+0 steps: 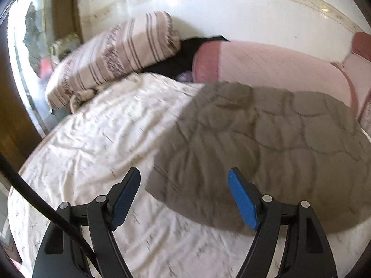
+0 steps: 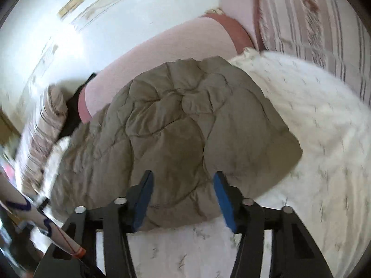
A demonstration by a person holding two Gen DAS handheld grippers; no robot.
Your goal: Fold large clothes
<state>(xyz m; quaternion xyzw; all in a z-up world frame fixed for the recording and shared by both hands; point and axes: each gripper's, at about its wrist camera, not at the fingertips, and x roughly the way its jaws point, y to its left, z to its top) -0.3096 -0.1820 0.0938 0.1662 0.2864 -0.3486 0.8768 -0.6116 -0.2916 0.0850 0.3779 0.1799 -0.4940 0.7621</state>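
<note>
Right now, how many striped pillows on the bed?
2. One pink-and-white striped pillow lies at the bed's far left, beside the pink bolster; the other striped pillow sits past the bolster's opposite end. More may be hidden outside both views.

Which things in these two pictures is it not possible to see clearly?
- Dark item, left wrist view: mostly hidden between striped pillow and pink bolster.
- Quilted garment: far end cut off in left view; its type is unclear.
- Objects at the left edge: blurred.
</note>
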